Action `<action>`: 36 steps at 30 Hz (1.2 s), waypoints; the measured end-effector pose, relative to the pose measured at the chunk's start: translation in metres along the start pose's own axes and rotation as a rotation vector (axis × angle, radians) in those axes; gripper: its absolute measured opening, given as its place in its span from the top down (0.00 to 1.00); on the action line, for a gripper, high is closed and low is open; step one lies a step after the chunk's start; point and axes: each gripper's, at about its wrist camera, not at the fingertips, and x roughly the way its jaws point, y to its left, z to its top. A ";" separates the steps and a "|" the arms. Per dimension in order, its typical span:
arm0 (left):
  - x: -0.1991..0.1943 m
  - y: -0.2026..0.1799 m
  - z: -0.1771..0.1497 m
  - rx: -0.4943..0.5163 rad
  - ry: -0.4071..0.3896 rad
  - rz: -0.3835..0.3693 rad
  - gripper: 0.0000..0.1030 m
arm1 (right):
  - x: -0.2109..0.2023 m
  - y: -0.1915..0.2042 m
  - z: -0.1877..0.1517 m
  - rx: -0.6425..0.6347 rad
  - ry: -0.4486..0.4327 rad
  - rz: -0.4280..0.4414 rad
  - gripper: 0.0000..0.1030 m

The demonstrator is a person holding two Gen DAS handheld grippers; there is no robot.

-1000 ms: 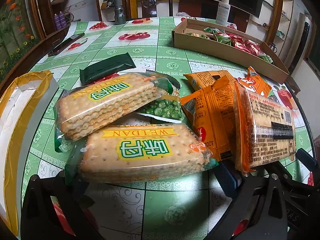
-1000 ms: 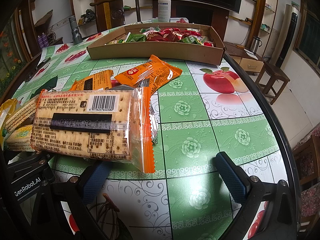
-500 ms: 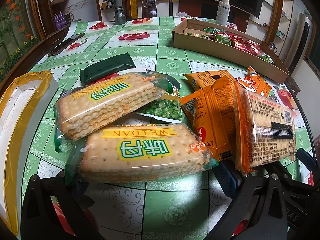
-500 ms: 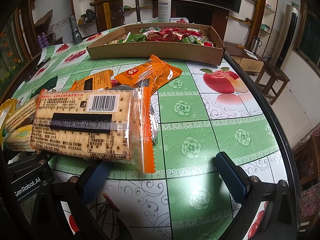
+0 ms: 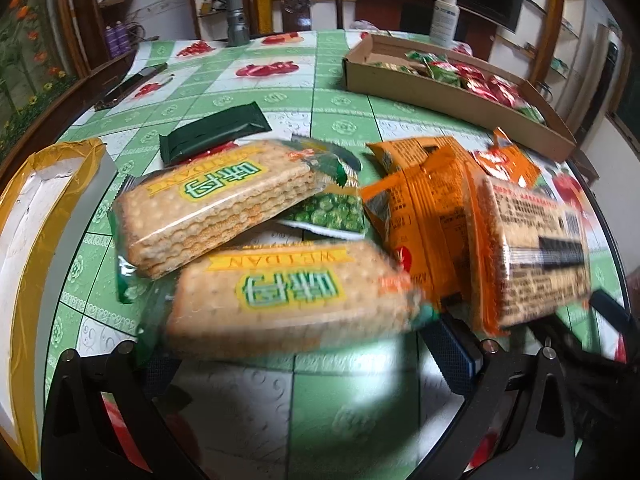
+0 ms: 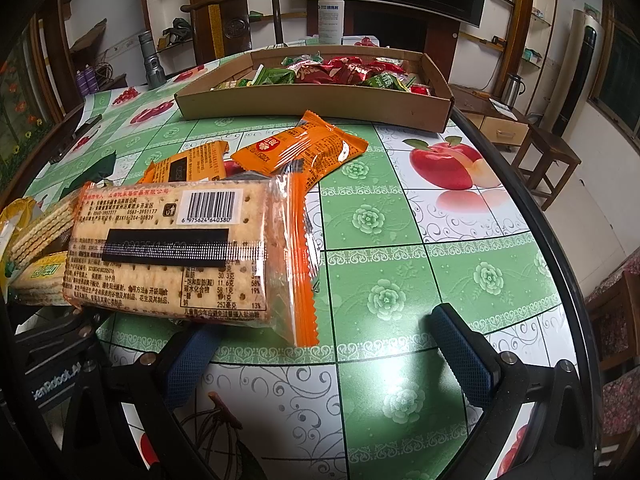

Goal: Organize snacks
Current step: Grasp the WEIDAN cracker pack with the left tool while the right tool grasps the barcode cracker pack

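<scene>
Two grippers, both with jaws spread wide and nothing between them. Left gripper (image 5: 308,364): black frame, blue ribbed pads; its left pad is mostly hidden under the nearest green-label cracker pack (image 5: 288,300), which is smeared by motion blur, so contact cannot be judged. Right gripper (image 6: 332,352): blue textured fingers (image 6: 460,354), the left one tucked partly beneath the orange-edged cracker pack (image 6: 176,252).

Snacks, loose on the table (image 6: 400,248), a round top under a glossy green-and-white tiled cloth printed with fruit:
- Second green-label cracker pack (image 5: 216,204), clear wrap, stacked square crackers visible edge-on, leaning on the nearest one.
- Green pea packet (image 5: 332,212), largely covered by both cracker packs.
- Dark green foil bar (image 5: 212,132), flat, lying apart behind them.
- Orange foil packets (image 5: 416,208), crinkled, overlapping; their count is hard to tell. One lies clear in the right view, orange packet (image 6: 300,148).
- Orange-edged cracker pack: barcode and black strip face up, serrated seal.

Cardboard tray (image 6: 312,100), shallow, at the far side, holding red and green sachets (image 6: 344,72); individual items too small to read.

White box with yellow tape (image 5: 24,240), cut off at the left edge.

Spray bottle (image 6: 331,12), white, behind the tray.
</scene>
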 end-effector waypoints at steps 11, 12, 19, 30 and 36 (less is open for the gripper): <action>-0.017 0.009 -0.020 0.141 0.027 -0.100 0.00 | -0.007 -0.002 -0.005 0.035 0.050 -0.018 0.00; -0.019 0.009 -0.023 0.149 0.027 -0.105 0.00 | -0.008 -0.002 -0.005 0.035 0.055 -0.018 0.00; -0.031 0.019 -0.029 0.186 0.083 -0.202 0.04 | -0.010 -0.001 -0.008 0.031 0.055 -0.018 0.00; -0.105 0.121 -0.017 0.007 -0.158 -0.276 0.07 | -0.059 -0.016 -0.010 0.137 -0.087 0.113 0.10; -0.104 0.135 -0.008 0.057 -0.196 -0.220 0.07 | -0.051 0.003 0.002 0.201 -0.010 0.274 0.10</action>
